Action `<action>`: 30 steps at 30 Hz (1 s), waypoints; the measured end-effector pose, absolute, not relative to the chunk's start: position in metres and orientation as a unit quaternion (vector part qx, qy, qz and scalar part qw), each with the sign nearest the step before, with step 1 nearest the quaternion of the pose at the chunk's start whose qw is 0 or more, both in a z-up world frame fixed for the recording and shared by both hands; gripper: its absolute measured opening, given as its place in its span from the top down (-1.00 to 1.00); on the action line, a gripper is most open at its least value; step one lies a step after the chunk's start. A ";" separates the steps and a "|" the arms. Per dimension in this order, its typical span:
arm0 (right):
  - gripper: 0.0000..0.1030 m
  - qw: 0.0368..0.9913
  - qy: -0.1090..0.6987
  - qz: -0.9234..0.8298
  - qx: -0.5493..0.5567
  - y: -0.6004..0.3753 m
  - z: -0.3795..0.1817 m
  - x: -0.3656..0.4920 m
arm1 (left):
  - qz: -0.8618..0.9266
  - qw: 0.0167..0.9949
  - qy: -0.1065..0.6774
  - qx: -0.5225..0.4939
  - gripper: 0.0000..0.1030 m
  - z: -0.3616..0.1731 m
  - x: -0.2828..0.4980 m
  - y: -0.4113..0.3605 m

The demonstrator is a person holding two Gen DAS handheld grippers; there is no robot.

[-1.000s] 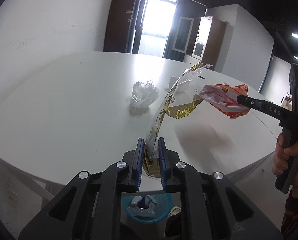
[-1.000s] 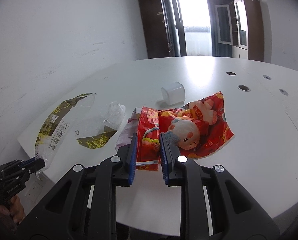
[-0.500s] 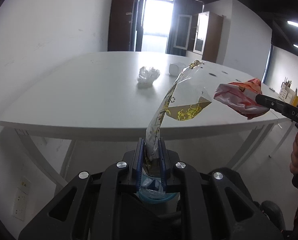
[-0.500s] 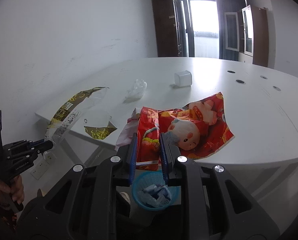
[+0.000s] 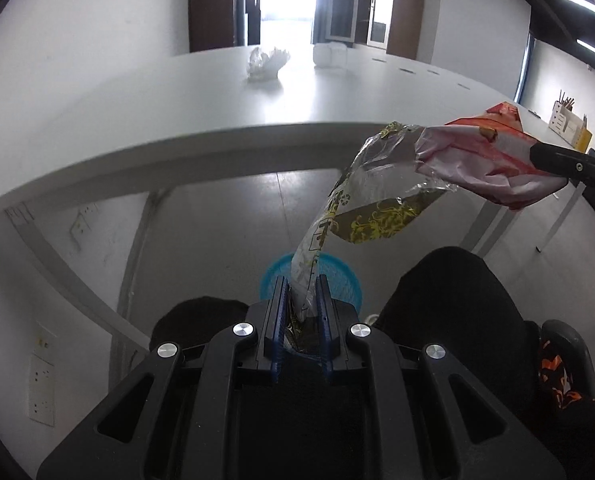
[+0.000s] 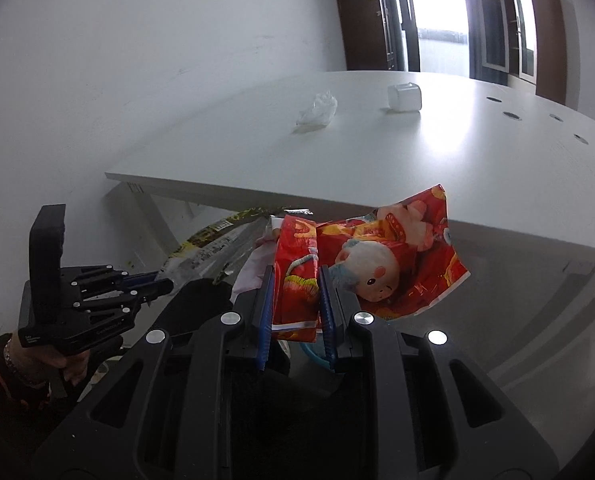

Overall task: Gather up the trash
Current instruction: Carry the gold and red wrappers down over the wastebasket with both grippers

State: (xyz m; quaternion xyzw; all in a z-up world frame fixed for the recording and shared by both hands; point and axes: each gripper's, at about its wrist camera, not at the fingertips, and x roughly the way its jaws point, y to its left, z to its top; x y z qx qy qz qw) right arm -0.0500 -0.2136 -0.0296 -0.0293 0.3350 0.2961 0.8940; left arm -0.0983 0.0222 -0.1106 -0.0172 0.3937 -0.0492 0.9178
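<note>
My left gripper (image 5: 302,292) is shut on a clear wrapper with gold print (image 5: 361,204), held in the air over a blue waste basket (image 5: 339,272) on the floor. My right gripper (image 6: 296,280) is shut on a red snack bag with a cartoon face (image 6: 361,256), also below the table edge; the bag shows in the left wrist view (image 5: 481,160) touching the wrapper's top. The left gripper (image 6: 153,286) and the wrapper (image 6: 217,248) show at the left of the right wrist view. A sliver of the basket (image 6: 315,350) peeks out between my right fingers.
On the white table (image 5: 217,92) lie a crumpled clear plastic wad (image 5: 267,62) and a small white cup on its side (image 5: 329,55); both show in the right wrist view, wad (image 6: 317,110) and cup (image 6: 404,98). Table legs (image 5: 137,248) and the person's dark knees (image 5: 453,296) flank the basket.
Both grippers have dropped from table height to below the table edge and pulled back, carrying the wrapper and the red bag. The blue basket now lies ahead of the left gripper.
</note>
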 end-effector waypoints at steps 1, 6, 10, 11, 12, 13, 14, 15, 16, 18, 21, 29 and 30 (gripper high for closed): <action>0.62 0.892 0.341 0.295 -0.028 -0.213 -0.036 -0.048 | -0.049 0.915 0.401 -0.020 0.74 -0.118 -0.096 0.023; 0.62 0.881 0.374 0.290 -0.022 -0.210 -0.068 -0.037 | -0.041 0.899 0.434 -0.036 0.74 -0.151 -0.076 0.031; 0.62 0.876 0.395 0.276 -0.011 -0.209 -0.096 -0.021 | -0.033 0.891 0.449 -0.057 0.74 -0.170 -0.054 0.040; 0.62 0.875 0.401 0.272 -0.008 -0.208 -0.104 -0.018 | -0.032 0.889 0.452 -0.061 0.74 -0.176 -0.048 0.041; 0.62 0.872 0.410 0.269 -0.002 -0.207 -0.113 -0.014 | -0.033 0.887 0.457 -0.066 0.74 -0.180 -0.043 0.041; 0.62 0.868 0.419 0.267 0.004 -0.207 -0.122 -0.009 | -0.035 0.883 0.462 -0.071 0.74 -0.186 -0.037 0.042; 0.62 0.864 0.428 0.266 0.010 -0.206 -0.131 -0.005 | -0.037 0.879 0.469 -0.076 0.74 -0.193 -0.030 0.042; 0.62 0.859 0.439 0.265 0.015 -0.206 -0.141 0.000 | -0.038 0.875 0.475 -0.078 0.74 -0.199 -0.023 0.042; 0.62 0.855 0.446 0.263 0.019 -0.205 -0.149 0.004 | -0.037 0.872 0.481 -0.079 0.75 -0.205 -0.017 0.042; 0.62 0.850 0.460 0.255 0.021 -0.204 -0.165 0.013 | -0.036 0.868 0.490 -0.079 0.75 -0.214 -0.006 0.042; 0.62 0.845 0.474 0.246 0.020 -0.201 -0.184 0.025 | -0.028 0.858 0.506 -0.083 0.75 -0.231 0.014 0.047; 0.63 0.829 0.512 0.225 0.022 -0.184 -0.230 0.074 | -0.013 0.824 0.554 -0.118 0.75 -0.266 0.063 0.054; 0.62 0.827 0.516 0.222 0.019 -0.182 -0.235 0.078 | -0.006 0.826 0.554 -0.107 0.75 -0.269 0.067 0.051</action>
